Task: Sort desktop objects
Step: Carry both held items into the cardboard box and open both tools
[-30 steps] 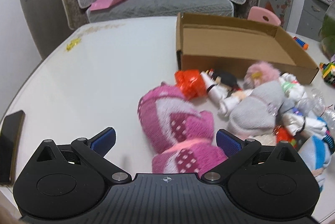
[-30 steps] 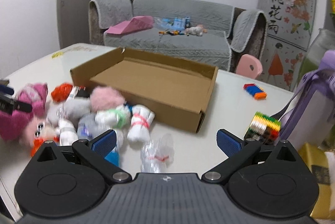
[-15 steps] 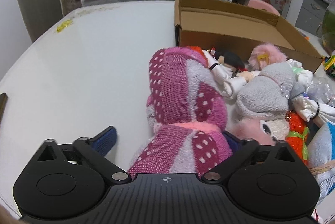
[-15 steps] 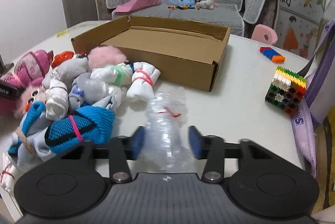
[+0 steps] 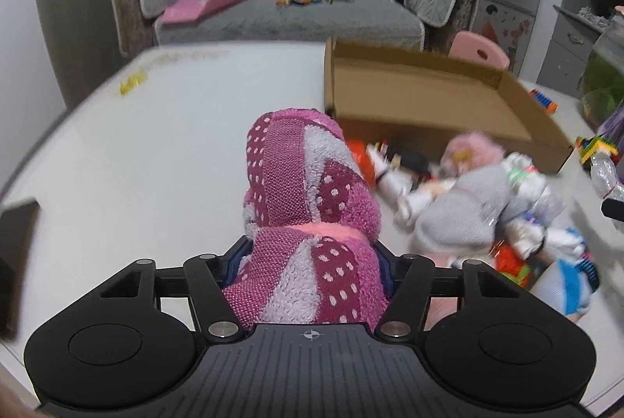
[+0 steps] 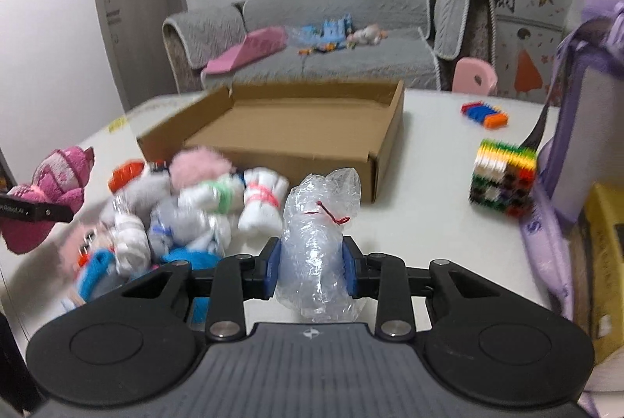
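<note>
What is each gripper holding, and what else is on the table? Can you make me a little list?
left gripper: jaws closing on the pink dotted sock bundle
right gripper: shut on the clear plastic bag bundle
cardboard box: open, looks empty
pile: more rolled socks and soft toys, in front of the box
block cube: colourful, to the right of the box
table: white

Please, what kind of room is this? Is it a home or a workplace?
Most likely a home living room. A grey sofa with toys on it stands behind the white table, a small pink chair stands beside the table, and a decorated cabinet stands at the wall.
</note>
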A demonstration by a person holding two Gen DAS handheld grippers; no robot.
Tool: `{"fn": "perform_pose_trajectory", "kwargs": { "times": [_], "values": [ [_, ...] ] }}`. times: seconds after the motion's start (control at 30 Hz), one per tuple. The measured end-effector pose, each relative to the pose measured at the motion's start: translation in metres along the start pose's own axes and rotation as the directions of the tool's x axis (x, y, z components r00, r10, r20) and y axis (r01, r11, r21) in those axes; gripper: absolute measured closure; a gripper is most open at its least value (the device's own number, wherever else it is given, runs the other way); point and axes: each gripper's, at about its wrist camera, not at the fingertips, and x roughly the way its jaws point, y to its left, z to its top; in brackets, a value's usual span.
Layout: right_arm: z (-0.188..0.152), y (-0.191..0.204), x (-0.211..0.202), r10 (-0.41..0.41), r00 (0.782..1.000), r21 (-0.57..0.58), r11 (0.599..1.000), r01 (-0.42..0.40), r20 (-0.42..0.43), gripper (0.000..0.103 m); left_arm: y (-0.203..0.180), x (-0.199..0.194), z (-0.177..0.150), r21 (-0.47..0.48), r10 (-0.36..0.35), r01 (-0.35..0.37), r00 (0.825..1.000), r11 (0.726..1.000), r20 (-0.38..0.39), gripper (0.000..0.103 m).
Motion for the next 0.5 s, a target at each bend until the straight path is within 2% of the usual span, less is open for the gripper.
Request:
{"fn": "perform_pose_trajectory", "kwargs": {
  "times": [0.17,0.27,0.33,0.43,0.5],
  "values": [
    [0.033,0.004,-0.015,0.001,0.997,-0.016,1.000,0.001,0.078,0.074,-0.007,-0.034,0.047,0.063,-0.014,0.007,0.995,0.998,0.102,0.036],
    [0.064,0.008,-0.013,0.008,0.994,-0.048,0.999,-0.003,0.113,0.074,-0.019,-0.038,0.083,0.099,-0.023,0.008,0.988,0.995,0.155,0.036],
    [0.089,0.012,-0.005,0.007,0.991,-0.082,0.997,0.004,0.131,0.074,-0.031,-0.032,0.108,0.124,-0.019,-0.004,0.983,0.992,0.185,0.036],
    [0.119,0.011,0.014,0.016,0.991,-0.106,0.994,-0.001,0.135,0.074,-0.045,-0.008,0.146,0.117,-0.069,0.049,0.983,0.992,0.168,0.036],
    [0.136,0.009,0.034,0.018,0.992,-0.112,0.994,-0.005,0.124,0.074,-0.055,0.014,0.167,0.127,-0.078,0.058,0.985,0.990,0.155,0.036]
  ]
}}
